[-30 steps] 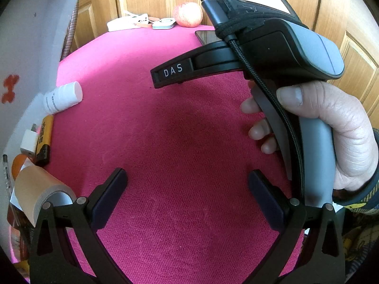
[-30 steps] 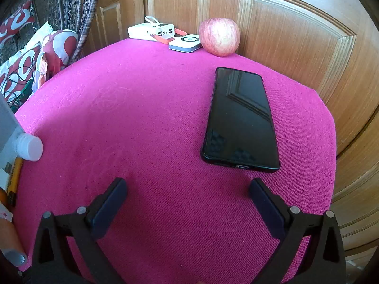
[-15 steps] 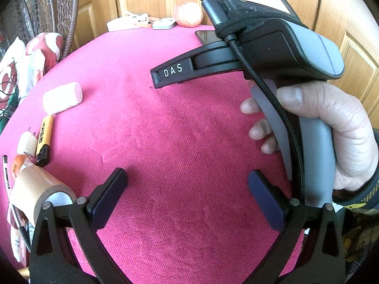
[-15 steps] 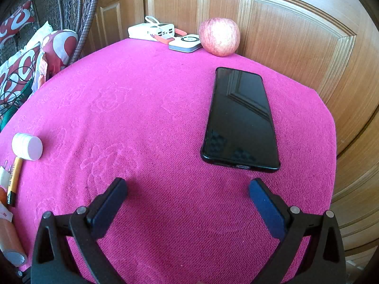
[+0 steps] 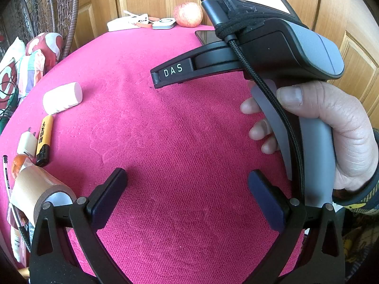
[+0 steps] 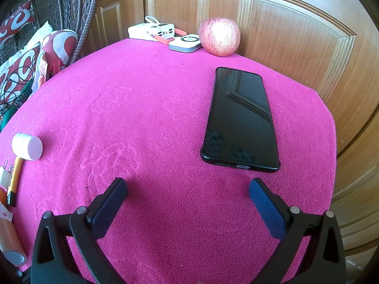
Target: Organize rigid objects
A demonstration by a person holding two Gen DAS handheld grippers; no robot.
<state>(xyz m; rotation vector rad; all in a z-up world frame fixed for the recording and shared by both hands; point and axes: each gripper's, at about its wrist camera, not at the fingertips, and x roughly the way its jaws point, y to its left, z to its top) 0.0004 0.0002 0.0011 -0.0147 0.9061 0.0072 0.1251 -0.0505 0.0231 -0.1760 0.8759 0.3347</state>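
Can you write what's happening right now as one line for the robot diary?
left gripper: open, empty | right gripper: open, empty, nearest the phone | apple: far edge

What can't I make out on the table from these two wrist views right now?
- Phone: in the left wrist view, mostly hidden behind the right gripper's body.
- Tape roll: cut off by the left gripper's finger mount and frame edge.
- Orange lighter: label print too small to read.
- Clutter at the left edge: cropped, unidentifiable.
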